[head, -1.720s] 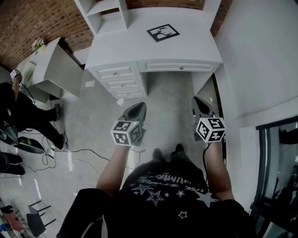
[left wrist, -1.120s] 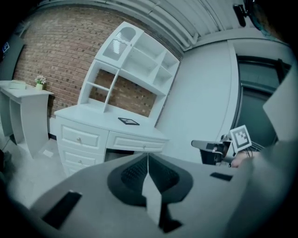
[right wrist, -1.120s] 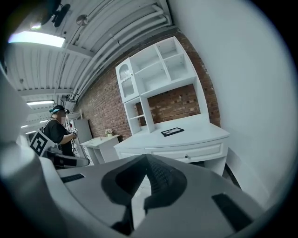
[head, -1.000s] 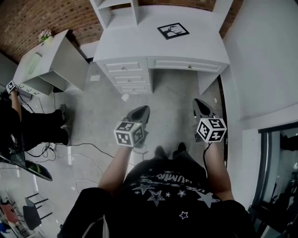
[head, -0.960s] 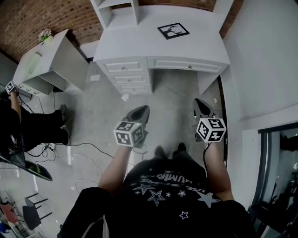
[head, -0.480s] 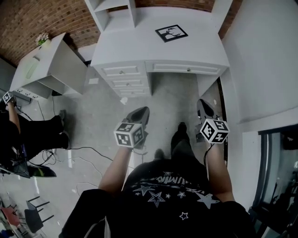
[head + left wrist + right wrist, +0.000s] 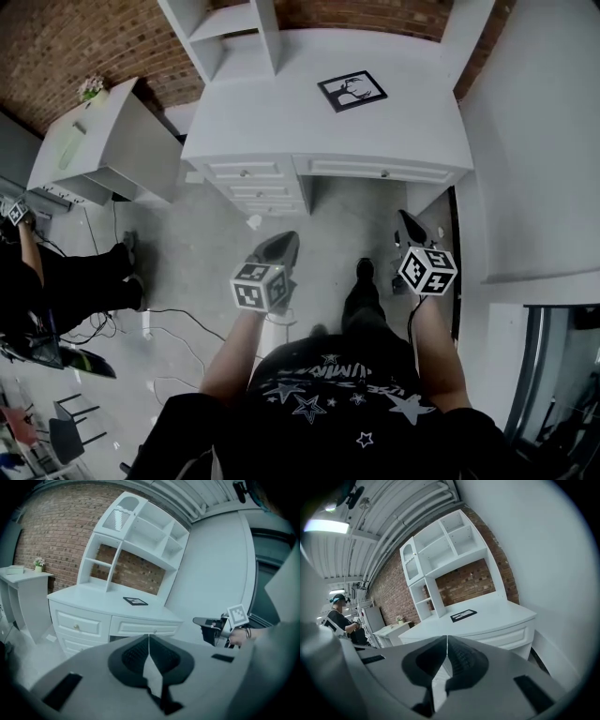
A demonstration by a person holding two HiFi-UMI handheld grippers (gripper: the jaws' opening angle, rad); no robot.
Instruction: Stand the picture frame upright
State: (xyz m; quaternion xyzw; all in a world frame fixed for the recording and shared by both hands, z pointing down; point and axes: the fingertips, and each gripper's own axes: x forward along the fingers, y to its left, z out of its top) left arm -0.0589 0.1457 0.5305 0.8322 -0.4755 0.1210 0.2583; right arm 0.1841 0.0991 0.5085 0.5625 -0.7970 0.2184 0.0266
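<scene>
A black picture frame (image 7: 352, 90) lies flat on the white desk (image 7: 281, 122), right of its middle; it also shows as the frame (image 7: 135, 601) in the left gripper view and as the frame (image 7: 463, 615) in the right gripper view. My left gripper (image 7: 281, 246) is shut and empty, over the floor in front of the drawers. My right gripper (image 7: 410, 225) is shut and empty too, near the desk's right leg. Both point toward the desk, well short of it. From the left gripper view the right gripper (image 7: 206, 622) appears at the right.
A white shelf unit (image 7: 225, 28) stands on the desk's back left. Drawers (image 7: 253, 183) fill the desk's left front. A white side table (image 7: 94, 141) with a small plant (image 7: 91, 88) stands at the left. A wall (image 7: 534, 141) runs along the right. Another person (image 7: 37, 281) stands far left, cables on the floor.
I have stepped closer to the desk; it and the frame appear larger and lower in the head view. Both grippers moved forward, still shut.
</scene>
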